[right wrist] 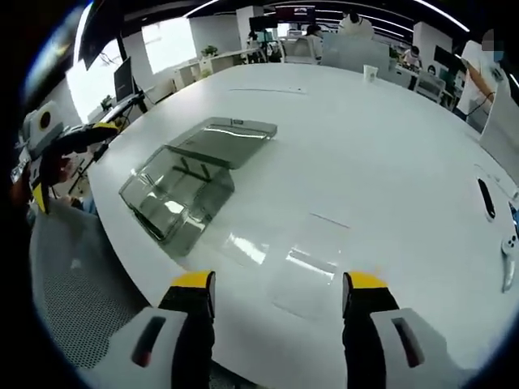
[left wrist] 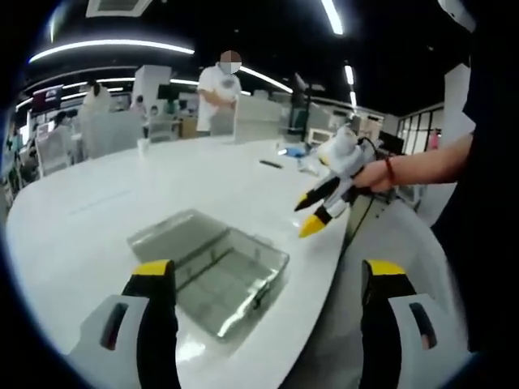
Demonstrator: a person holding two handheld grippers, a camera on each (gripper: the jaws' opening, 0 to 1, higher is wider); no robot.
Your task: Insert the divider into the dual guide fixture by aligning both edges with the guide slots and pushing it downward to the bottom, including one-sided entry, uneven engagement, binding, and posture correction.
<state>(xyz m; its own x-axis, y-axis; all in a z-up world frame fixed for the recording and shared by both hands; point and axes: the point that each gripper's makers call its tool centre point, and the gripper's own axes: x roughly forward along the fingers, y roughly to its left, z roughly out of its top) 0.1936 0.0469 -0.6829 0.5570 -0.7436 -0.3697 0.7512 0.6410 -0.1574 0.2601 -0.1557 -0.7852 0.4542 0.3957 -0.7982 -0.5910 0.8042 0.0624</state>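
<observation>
Seen in the left gripper view: a clear plastic tray-like box with internal guide ribs [left wrist: 212, 274], taken to be the dual guide fixture, sitting near the rounded edge of a white oval table [left wrist: 122, 203]. Hinged clear lid [left wrist: 174, 231] folded back flat on the far left side, presumably to leave the slots reachable from above. Left gripper [left wrist: 268, 271] poised above the fixture, 2 yellow-tipped jaws spread wide, nothing between them. To the right, the right gripper [left wrist: 302, 220] carried in a hand [left wrist: 375, 174], off the table edge, jaws parted and empty.

In the right gripper view: a thin transparent rectangular sheet [right wrist: 312, 259], judged to be the divider, lying flat on the table just ahead of the right gripper [right wrist: 280, 284], apart from the fixture [right wrist: 178, 190] to its left. Jaws wide apart and level with it, likely lined up for a pick. Left gripper [right wrist: 69, 162] waiting at the far left, beyond the fixture.

Nothing inserted yet; lifting a flat, slick sheet off a smooth top probably the awkward part. A person standing at the far side of the table, other desks beyond.
</observation>
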